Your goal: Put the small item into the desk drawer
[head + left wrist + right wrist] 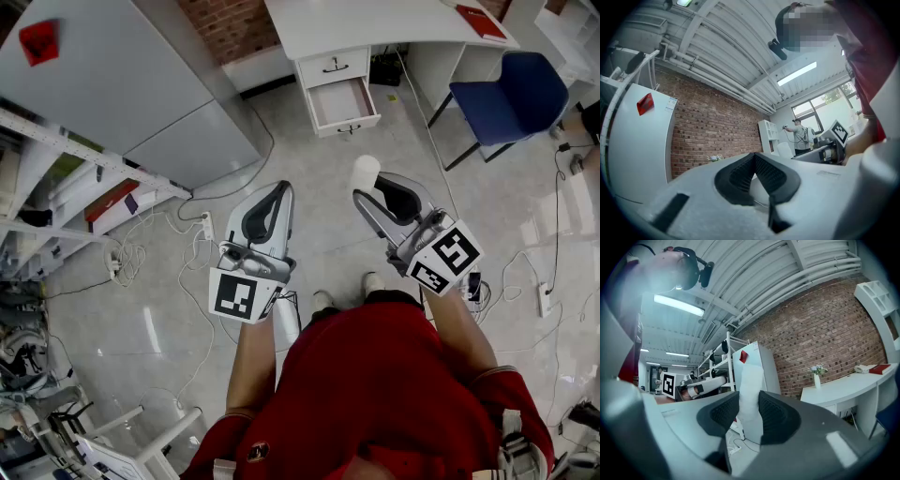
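Note:
My right gripper [367, 192] is shut on a small white cylinder-shaped item [365, 172], which sticks out past the jaw tips. In the right gripper view the same white item [751, 394] stands upright, pressed between the two black pads. My left gripper [284, 190] is held beside it, shut with nothing between its pads [754, 176]. The white desk [375, 23] stands ahead at the top of the head view, its lower drawer [343, 103] pulled open and showing a bare bottom. Both grippers hover over the floor, well short of the drawer.
A blue chair [511, 98] stands right of the desk. A red book [480, 21] lies on the desktop. A large white cabinet [112, 84] and metal shelving [56, 187] fill the left. Cables and a power strip [204, 228] trail over the floor.

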Available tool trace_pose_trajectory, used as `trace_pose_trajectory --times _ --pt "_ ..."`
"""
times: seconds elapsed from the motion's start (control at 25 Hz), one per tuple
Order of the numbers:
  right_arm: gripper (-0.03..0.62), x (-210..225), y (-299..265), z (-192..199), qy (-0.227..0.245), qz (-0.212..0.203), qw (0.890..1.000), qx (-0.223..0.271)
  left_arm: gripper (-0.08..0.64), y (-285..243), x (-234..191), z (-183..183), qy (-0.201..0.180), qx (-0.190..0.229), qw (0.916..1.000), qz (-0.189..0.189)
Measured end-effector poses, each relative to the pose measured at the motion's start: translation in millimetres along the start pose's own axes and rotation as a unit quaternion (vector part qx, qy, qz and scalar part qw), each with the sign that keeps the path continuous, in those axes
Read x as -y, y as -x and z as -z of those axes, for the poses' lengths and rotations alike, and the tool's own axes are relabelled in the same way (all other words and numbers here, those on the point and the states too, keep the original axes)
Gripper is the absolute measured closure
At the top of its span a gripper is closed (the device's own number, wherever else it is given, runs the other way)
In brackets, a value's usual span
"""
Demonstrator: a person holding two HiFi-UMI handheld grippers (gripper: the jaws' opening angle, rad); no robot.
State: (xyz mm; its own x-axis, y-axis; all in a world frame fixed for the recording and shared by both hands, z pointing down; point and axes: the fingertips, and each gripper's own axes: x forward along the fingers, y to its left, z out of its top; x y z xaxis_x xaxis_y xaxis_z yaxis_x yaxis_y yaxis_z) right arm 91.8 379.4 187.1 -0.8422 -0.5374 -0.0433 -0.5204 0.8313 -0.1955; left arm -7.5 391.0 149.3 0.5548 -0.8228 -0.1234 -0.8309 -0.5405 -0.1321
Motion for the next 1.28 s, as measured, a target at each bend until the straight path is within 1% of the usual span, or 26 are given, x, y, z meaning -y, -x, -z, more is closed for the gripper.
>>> trace_pose_trajectory --times 0.2,0.36,0.56,0.84,1.04,1.16,1.28 --pt "0.448 8 9 -4 -0.01 -0.004 1.0 0.011 0.554 -9 7 -2 -0.002 0.001 1.0 -0.001" --pt "0.448 22 20 -6 -0.014 -0.011 1.0 0.015 0.554 -22 15 0 -0.003 -0.003 0.9999 -0.01" --pt "0.448 53 42 -7 -0.02 -0.018 1.0 0.013 0.554 -50 31 3 -0.006 -0.01 0.9997 -0.021" --pt "0.448 92 69 0 -0.009 -0.025 1.0 0.001 0.554 -88 55 9 -0.019 -0.02 0.9988 -0.041" --pt "0.448 107 64 3 -0.015 -0.026 1.0 0.003 0.554 -98 49 18 -0.021 -0.027 0.9983 -0.047" --pt "0.447 118 51 5 -0.013 -0.024 1.0 0.0 0.554 -107 35 25 -0.021 -0.025 0.9982 -0.05" --pt "0.447 137 27 8 -0.011 -0.019 1.0 -0.007 0.554 -124 13 36 -0.021 -0.022 0.9985 -0.046"
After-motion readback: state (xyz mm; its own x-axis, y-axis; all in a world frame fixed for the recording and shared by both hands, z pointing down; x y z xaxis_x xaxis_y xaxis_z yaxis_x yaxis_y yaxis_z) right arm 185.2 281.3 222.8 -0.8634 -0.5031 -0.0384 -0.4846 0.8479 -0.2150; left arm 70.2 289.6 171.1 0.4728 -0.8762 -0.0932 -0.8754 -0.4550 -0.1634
